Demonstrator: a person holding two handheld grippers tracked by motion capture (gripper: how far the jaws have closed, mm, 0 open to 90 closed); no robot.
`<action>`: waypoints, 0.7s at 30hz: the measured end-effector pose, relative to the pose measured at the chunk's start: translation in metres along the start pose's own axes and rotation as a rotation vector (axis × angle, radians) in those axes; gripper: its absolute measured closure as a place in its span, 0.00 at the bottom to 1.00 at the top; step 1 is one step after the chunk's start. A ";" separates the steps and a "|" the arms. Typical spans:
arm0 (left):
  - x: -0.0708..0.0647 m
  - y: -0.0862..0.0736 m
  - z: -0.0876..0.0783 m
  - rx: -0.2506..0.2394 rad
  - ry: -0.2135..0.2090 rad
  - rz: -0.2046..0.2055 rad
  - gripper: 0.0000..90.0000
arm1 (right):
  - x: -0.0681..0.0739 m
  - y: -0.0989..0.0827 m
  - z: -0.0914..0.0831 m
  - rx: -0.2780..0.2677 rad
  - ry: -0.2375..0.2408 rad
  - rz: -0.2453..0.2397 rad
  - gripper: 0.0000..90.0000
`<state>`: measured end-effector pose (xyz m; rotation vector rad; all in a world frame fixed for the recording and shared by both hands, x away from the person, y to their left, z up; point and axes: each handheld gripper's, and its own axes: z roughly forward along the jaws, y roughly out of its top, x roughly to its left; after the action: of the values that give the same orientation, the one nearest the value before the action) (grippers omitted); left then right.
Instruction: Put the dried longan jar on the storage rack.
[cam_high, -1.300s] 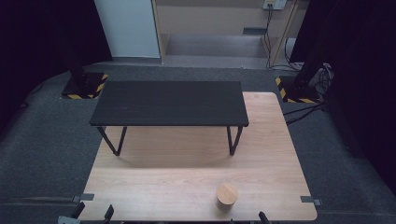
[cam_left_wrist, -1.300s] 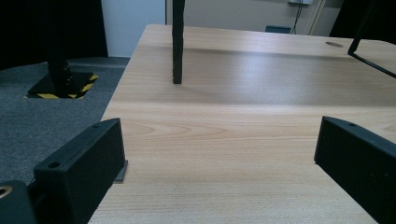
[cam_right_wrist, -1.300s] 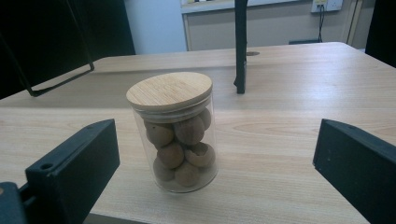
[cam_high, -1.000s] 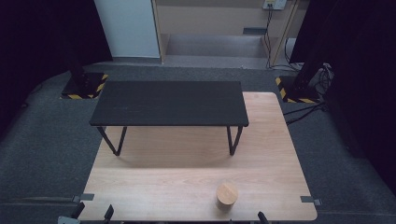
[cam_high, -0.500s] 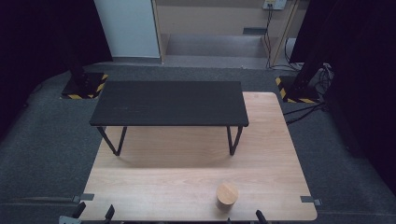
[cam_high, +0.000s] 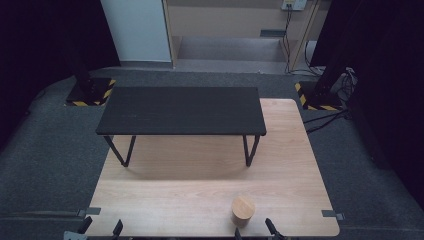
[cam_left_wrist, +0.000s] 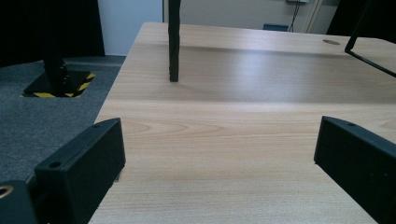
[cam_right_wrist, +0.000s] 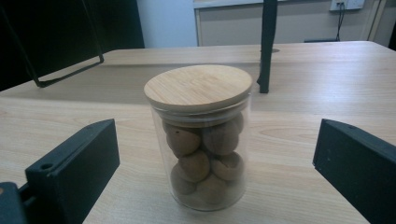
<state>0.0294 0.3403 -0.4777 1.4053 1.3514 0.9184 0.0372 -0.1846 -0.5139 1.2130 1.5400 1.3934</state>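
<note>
Squarely between the wide-open jaws of the right tool (cam_right_wrist: 215, 186), untouched: the walnut jar (cam_right_wrist: 201, 140).

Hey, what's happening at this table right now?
A person holds two grippers at the near edge of the table. The right gripper is open and faces a lidded glass jar of brown round things, standing upright between its jaws, untouched. The left gripper is open over bare wood.
</note>
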 end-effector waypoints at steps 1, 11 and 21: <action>0.000 0.000 0.000 0.000 0.000 0.001 0.01 | 0.001 0.000 0.002 0.001 0.002 -0.003 0.01; 0.001 0.000 0.001 0.003 -0.002 0.001 0.01 | 0.007 -0.003 0.024 0.003 0.006 -0.028 0.01; 0.003 -0.001 0.003 0.005 -0.005 -0.004 0.01 | 0.014 -0.006 0.044 0.026 -0.031 -0.045 0.01</action>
<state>0.0319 0.3427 -0.4792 1.4076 1.3536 0.9088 0.0735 -0.1577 -0.5261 1.2023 1.5586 1.3233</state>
